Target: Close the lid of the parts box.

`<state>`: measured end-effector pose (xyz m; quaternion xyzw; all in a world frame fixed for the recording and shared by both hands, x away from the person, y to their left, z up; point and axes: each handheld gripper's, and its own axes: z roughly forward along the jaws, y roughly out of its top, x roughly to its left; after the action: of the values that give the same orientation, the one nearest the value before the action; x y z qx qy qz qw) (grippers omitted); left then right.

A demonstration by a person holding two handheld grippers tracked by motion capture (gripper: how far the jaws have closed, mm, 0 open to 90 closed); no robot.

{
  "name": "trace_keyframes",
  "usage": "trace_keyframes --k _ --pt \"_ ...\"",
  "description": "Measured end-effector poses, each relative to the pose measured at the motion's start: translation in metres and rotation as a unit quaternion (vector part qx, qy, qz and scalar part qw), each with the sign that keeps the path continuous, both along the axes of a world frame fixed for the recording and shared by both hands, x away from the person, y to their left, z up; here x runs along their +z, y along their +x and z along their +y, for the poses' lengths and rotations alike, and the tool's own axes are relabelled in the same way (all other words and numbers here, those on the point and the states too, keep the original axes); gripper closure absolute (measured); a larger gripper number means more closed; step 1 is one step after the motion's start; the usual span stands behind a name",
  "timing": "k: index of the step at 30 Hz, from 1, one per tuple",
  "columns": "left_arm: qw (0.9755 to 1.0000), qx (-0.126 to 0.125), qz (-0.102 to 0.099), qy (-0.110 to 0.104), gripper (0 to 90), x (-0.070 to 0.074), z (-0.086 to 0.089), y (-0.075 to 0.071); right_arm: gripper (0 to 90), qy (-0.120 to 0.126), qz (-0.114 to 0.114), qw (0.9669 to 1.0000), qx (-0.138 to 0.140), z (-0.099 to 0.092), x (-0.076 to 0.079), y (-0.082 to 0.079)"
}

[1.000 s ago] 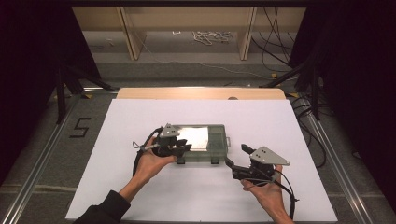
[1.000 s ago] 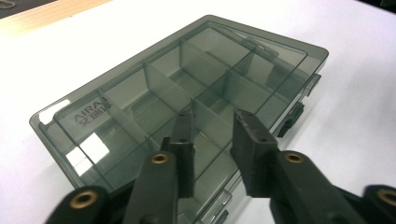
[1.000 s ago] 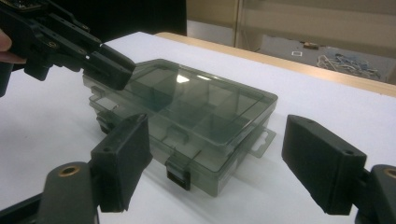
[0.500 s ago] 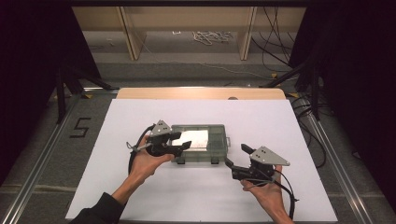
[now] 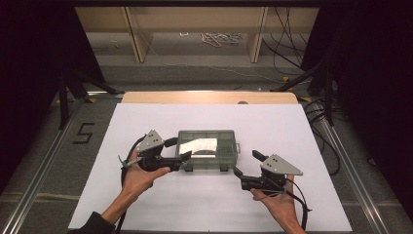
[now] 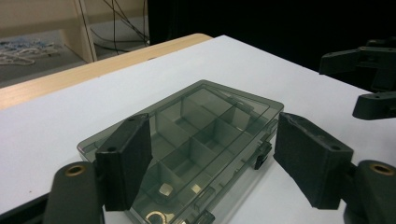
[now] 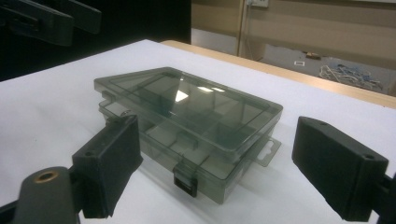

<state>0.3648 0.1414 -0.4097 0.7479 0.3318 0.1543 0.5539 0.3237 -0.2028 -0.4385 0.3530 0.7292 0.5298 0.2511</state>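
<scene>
A smoky clear compartment box [image 5: 208, 150] lies in the middle of the white table, its lid down. My left gripper [image 5: 179, 149] sits at the box's left end, open; its jaws have just been opening and the pads stand clear of the box. In the left gripper view the box [image 6: 196, 135] lies just ahead, its near end between my left gripper's [image 6: 215, 163] spread jaws. My right gripper [image 5: 247, 164] rests off the box's front right corner, open; its jaws have also been opening with nothing between them. In the right gripper view the box [image 7: 187, 116] is ahead of my right gripper [image 7: 219, 172].
Small metal parts [image 6: 163, 189] sit in the box's near compartments. A black latch [image 7: 184, 179] is on its front wall. The white table sheet [image 5: 292, 131] has free room all round. A wooden strip [image 5: 209, 97] edges the far side; cables [image 5: 219, 38] lie on the floor beyond.
My left gripper has drawn back to the left off the box's end, and its jaws have spread apart. The right gripper and the box have stayed put.
</scene>
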Motion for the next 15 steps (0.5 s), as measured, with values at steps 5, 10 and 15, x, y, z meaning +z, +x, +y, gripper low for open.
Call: trace_keyframes --k 5,10,15 --pt "0.9999 -0.007 -0.015 -0.006 23.7 0.0 0.004 -0.01 16.2 -0.001 0.0 1.0 0.0 -0.002 0.001 -0.002" --pt "0.9997 -0.012 -0.022 0.006 22.1 -0.002 0.004 -0.019 16.2 0.01 -0.009 0.9999 0.004 -0.002 0.001 -0.003" --pt "0.9995 -0.014 -0.027 0.005 21.6 -0.005 0.005 -0.027 16.2 0.004 -0.003 1.0 0.005 -0.003 0.002 -0.006"
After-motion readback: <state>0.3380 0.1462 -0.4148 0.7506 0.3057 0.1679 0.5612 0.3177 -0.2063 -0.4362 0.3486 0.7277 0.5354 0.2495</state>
